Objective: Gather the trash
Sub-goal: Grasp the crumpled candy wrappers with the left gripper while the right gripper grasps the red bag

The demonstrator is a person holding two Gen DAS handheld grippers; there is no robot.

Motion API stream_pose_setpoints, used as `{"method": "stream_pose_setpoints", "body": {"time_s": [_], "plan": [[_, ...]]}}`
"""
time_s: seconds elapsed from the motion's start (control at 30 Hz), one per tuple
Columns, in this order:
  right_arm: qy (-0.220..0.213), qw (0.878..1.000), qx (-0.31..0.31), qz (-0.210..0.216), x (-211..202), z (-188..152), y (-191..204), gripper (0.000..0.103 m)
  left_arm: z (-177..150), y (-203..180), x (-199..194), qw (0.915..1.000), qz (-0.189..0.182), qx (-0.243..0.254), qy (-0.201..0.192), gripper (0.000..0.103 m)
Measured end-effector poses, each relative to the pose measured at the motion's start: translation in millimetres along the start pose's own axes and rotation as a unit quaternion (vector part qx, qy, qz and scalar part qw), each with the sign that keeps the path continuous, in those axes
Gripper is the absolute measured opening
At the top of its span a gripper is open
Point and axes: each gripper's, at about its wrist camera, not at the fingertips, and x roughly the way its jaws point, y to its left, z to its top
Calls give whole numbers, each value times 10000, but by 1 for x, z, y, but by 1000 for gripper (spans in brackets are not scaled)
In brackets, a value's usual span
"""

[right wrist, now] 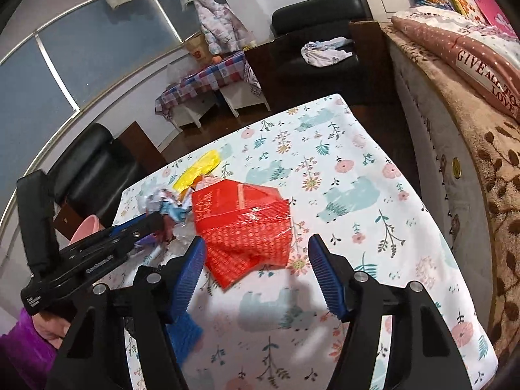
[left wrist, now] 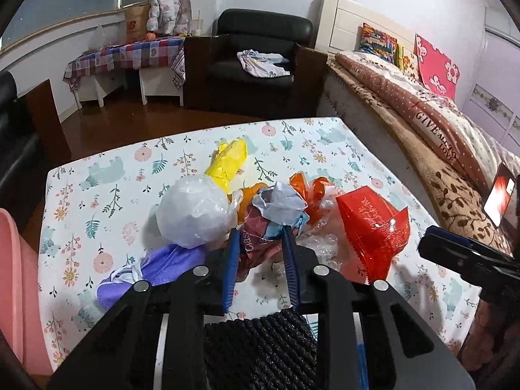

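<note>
A pile of trash lies on the floral table [left wrist: 97, 178]: a white plastic bag ball [left wrist: 193, 213], a yellow wrapper [left wrist: 229, 159], an orange wrapper [left wrist: 308, 191], a red packet [left wrist: 373, 227], a purple mask [left wrist: 162, 266] and a crumpled maroon-and-blue wrapper [left wrist: 273, 217]. My left gripper [left wrist: 260, 237] is shut on the crumpled wrapper. My right gripper [right wrist: 256, 253] is open, its jaws on either side of the near end of the red packet [right wrist: 243, 227]. The left gripper also shows in the right wrist view [right wrist: 156, 221].
A pink bin [left wrist: 13, 276] stands at the table's left edge. A bed [left wrist: 438, 123] runs along the right. A black armchair [left wrist: 256, 61] and a checked-cloth side table [left wrist: 130, 55] stand behind. A phone [left wrist: 500, 195] lies on the bed.
</note>
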Motion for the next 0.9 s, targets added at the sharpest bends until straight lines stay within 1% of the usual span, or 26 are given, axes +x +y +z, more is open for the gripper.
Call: {"method": "stream_pose_setpoints", "body": {"time_s": [0.2, 0.3, 0.47, 0.53, 0.57, 0.63, 0.77, 0.8, 0.83, 0.9], "plan": [[129, 9998, 110, 124, 14, 7, -8, 65, -4, 0, -19, 9999, -80, -59, -137, 25], [226, 9992, 179, 264, 24, 12, -12, 65, -6, 2, -30, 9997, -102, -96, -197, 25], [368, 9981, 208, 443, 37, 14, -10, 63, -11, 7, -39, 9994, -128, -239, -207, 25], [387, 9978, 161, 515, 37, 13, -6, 50, -14, 10, -43, 9993, -130, -290, -206, 25], [409, 9977, 98, 541, 37, 12, -2, 48, -15, 11, -44, 9992, -130, -311, -206, 25], [403, 9978, 28, 527, 34, 9, 4, 36, -17, 13, -47, 9990, -130, -357, -214, 25], [355, 9979, -49, 545, 25, 4, 12, 23, -20, 14, -53, 9988, -131, -398, -254, 25], [344, 9978, -54, 567, 22, 2, 13, 17, -20, 15, -55, 9987, -138, -413, -272, 25], [349, 9976, -55, 595, 20, 1, 14, 14, -21, 16, -57, 9986, -145, -425, -288, 25], [330, 9975, -71, 623, 16, 0, 16, 11, -21, 17, -60, 9984, -157, -438, -315, 25]]}}
